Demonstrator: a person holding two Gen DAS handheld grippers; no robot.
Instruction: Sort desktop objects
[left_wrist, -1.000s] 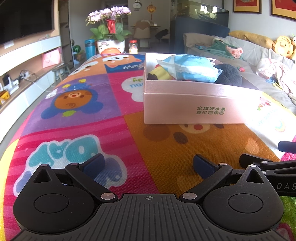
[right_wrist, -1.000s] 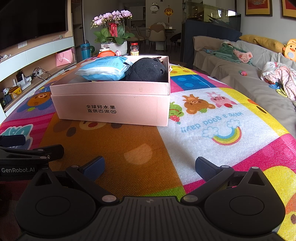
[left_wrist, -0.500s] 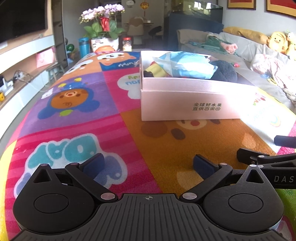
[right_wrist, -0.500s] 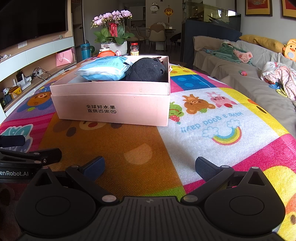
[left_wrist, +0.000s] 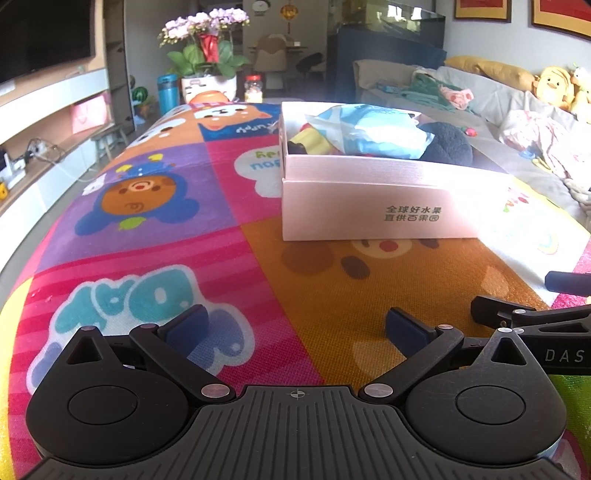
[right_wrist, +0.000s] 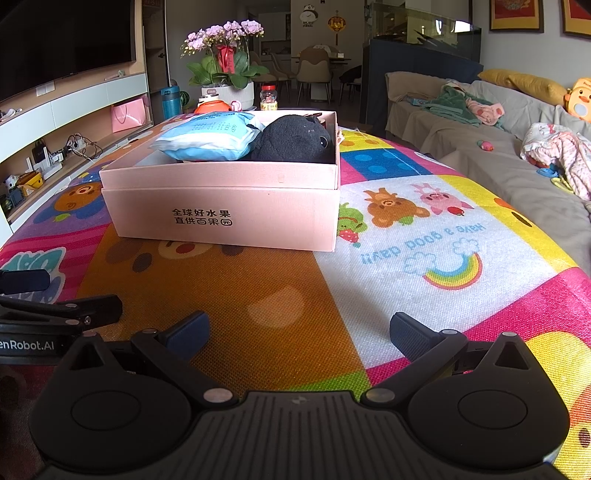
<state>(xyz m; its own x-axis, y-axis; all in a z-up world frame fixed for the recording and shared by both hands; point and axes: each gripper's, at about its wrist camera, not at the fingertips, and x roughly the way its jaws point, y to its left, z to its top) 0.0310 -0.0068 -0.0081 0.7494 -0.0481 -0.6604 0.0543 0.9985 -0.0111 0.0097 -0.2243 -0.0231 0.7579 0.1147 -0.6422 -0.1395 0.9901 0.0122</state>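
Observation:
A pink cardboard box (left_wrist: 369, 206) (right_wrist: 229, 210) with dark printed characters stands on the colourful cartoon cloth. Inside lie a blue tissue pack (left_wrist: 380, 129) (right_wrist: 210, 136), a black plush toy (left_wrist: 447, 146) (right_wrist: 295, 138) and a yellow item (left_wrist: 310, 142) at the left end. My left gripper (left_wrist: 297, 328) is open and empty, low over the cloth in front of the box. My right gripper (right_wrist: 299, 330) is open and empty beside it, also short of the box. Each gripper shows at the edge of the other's view.
A pot of pink orchids (right_wrist: 225, 70), a blue bottle (right_wrist: 170, 101) and a small jar (right_wrist: 268, 98) stand beyond the table's far end. A sofa (right_wrist: 480, 147) with clothes and plush toys runs along the right. A TV shelf (right_wrist: 55, 122) runs along the left.
The left gripper has drawn back slightly from the box and tilted. The right gripper has hardly moved. Both stay open.

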